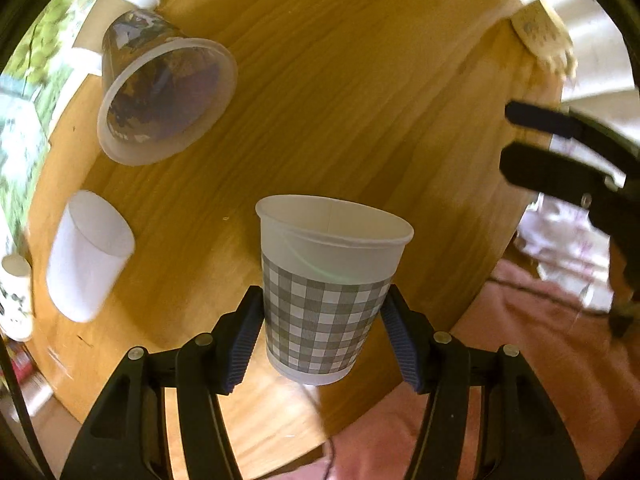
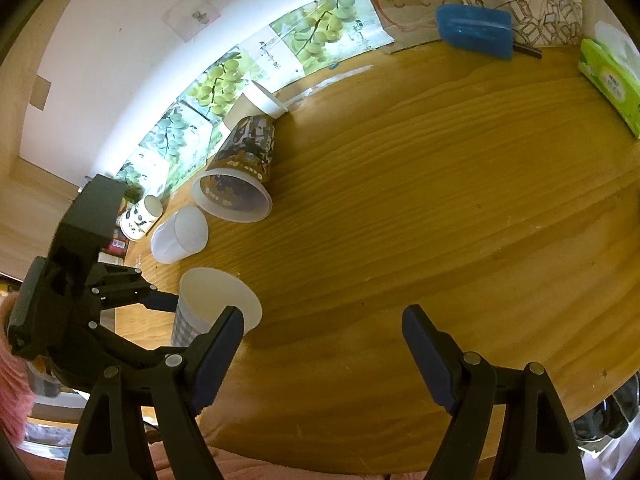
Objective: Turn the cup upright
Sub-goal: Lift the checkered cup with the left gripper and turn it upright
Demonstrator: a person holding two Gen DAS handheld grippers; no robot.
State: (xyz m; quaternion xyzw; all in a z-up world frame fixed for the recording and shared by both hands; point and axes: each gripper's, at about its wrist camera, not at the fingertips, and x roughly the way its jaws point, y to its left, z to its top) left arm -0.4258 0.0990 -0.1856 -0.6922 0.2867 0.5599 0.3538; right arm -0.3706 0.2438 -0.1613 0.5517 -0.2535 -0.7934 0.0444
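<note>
Nearest, left gripper [image 1: 320, 320]: its blue-padded fingers [image 1: 244, 340] are closed against both sides of the checked cup [image 1: 324, 292], which is held mouth up and tilted slightly (whether its base touches the wood cannot be told).
Checked cup: it is seen near the front edge of the table [image 1: 360, 100], white above and inside, grey-and-white check below; in the right wrist view it is partly hidden behind that gripper's left finger.
Right gripper [image 2: 324, 352]: its fingers are spread wide apart and nothing is held between them; only bare wood is seen in the gap.
Plain white cup [image 2: 180, 236]: it is laid on its side just beyond the checked cup, towards the table's left.
Panda-print cup [image 2: 140, 218]: it is stood at the table's left edge, beside the white one.
Dark printed cup [image 2: 240, 176]: it is laid on its side further back, its wide mouth turned towards the cameras.
Far side: a blue case [image 2: 474, 30] and a green tissue box [image 2: 612, 80] are seen by the wall.
</note>
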